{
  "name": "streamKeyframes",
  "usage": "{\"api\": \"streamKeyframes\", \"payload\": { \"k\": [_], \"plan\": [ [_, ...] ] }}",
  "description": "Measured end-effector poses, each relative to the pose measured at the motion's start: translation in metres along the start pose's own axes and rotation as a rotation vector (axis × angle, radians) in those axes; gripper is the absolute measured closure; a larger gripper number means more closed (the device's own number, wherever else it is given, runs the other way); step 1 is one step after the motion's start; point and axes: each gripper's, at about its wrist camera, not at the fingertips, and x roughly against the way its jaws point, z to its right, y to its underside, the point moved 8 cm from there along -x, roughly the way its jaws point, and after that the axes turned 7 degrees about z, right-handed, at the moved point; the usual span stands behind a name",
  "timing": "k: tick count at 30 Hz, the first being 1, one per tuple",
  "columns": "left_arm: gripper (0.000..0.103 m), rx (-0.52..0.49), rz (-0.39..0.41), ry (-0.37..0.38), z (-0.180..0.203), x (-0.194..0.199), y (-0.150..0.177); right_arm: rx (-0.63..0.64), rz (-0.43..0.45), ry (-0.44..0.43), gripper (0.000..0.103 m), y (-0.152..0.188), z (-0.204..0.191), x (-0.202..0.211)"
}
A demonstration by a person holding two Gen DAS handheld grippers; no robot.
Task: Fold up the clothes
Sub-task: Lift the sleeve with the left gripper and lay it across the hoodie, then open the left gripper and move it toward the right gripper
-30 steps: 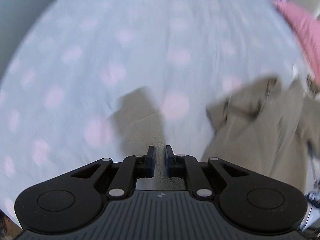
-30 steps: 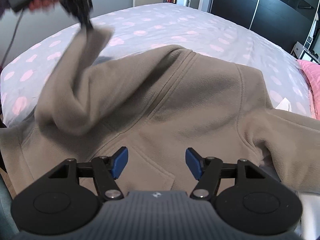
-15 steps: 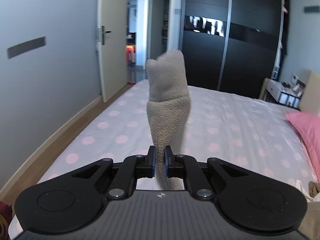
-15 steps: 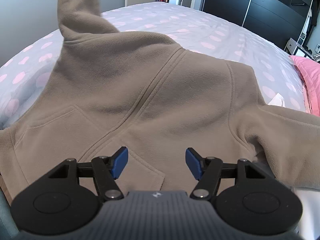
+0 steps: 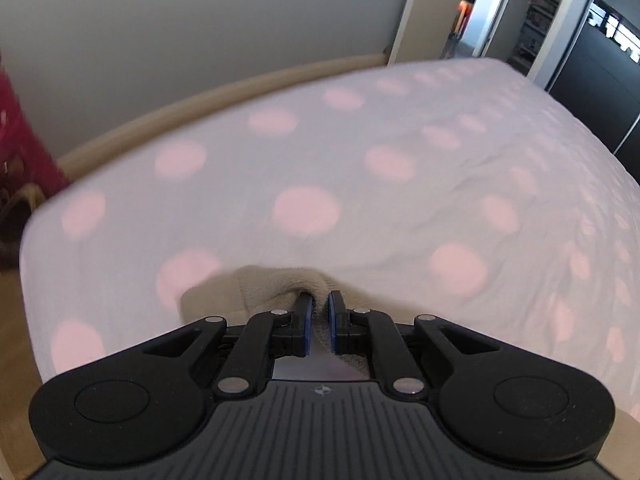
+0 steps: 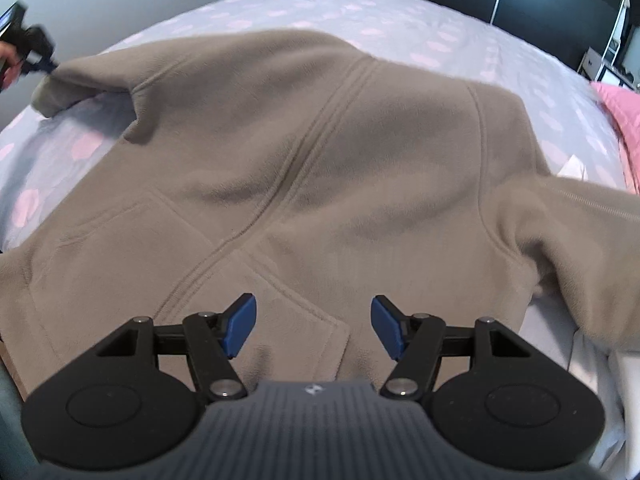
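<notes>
My left claw (image 5: 316,312) pinches the fleece jacket's (image 6: 320,168) sleeve cuff (image 5: 276,284), drawn outward over the bed (image 5: 360,168); my right claw (image 6: 312,326) hovers wide, empty. Next: carry sleeve across.

A taupe fleece jacket (image 6: 320,184) lay spread front-up across the bed, its stitched centre seam running diagonally and two slanted pockets near the hem. One sleeve (image 6: 80,80) stretched out to the far left with its cuff raised off the bed, while the other sleeve (image 6: 572,236) bunched and trailed off to the right. The raised cuff (image 5: 280,284) looked soft, folded and nubbly.
</notes>
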Motion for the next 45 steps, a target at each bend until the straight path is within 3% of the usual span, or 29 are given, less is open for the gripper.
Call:
{"api": "streamKeyframes", "payload": {
  "k": [6,9,11,13,19,24,30,36,42,44,45],
  "plan": [
    [0.093,-0.084,-0.151,-0.010,0.006,-0.017,0.038,-0.074,-0.058,-0.002,0.037,0.015,0.014,-0.021],
    [0.077,-0.088,-0.148,0.024,0.021,-0.004,0.034,-0.112,-0.066,0.007,0.037,0.020,0.021,-0.019],
    [0.059,-0.114,-0.137,0.105,0.045,0.010,0.028,-0.144,-0.060,0.009,0.037,0.018,0.030,-0.015],
    [0.051,-0.141,-0.125,0.185,0.069,0.025,0.023,-0.180,-0.040,0.008,0.037,0.009,0.042,-0.007],
    [0.049,-0.234,-0.093,0.420,0.145,0.070,0.012,-0.257,0.039,0.065,0.037,-0.041,0.096,0.008],
    [0.048,-0.412,-0.092,0.559,0.248,0.093,0.037,-0.297,0.128,0.100,0.037,-0.105,0.125,0.008],
    [0.053,-0.458,-0.114,0.750,0.354,0.108,0.071,-0.297,0.172,0.091,0.038,-0.173,0.132,-0.023],
    [0.053,-0.589,-0.145,0.820,0.428,0.105,0.119,-0.268,0.146,0.090,0.038,-0.206,0.135,-0.080],
    [0.054,-0.661,-0.244,0.816,0.468,0.086,0.173,-0.272,0.077,0.095,0.038,-0.210,0.137,-0.134],
    [0.069,-0.671,-0.294,0.825,0.470,0.085,0.186,-0.242,0.040,0.108,0.039,-0.205,0.135,-0.143],
    [0.070,-0.677,-0.309,0.836,0.469,0.088,0.190,-0.222,0.022,0.110,0.039,-0.202,0.134,-0.143]
  ]
}}
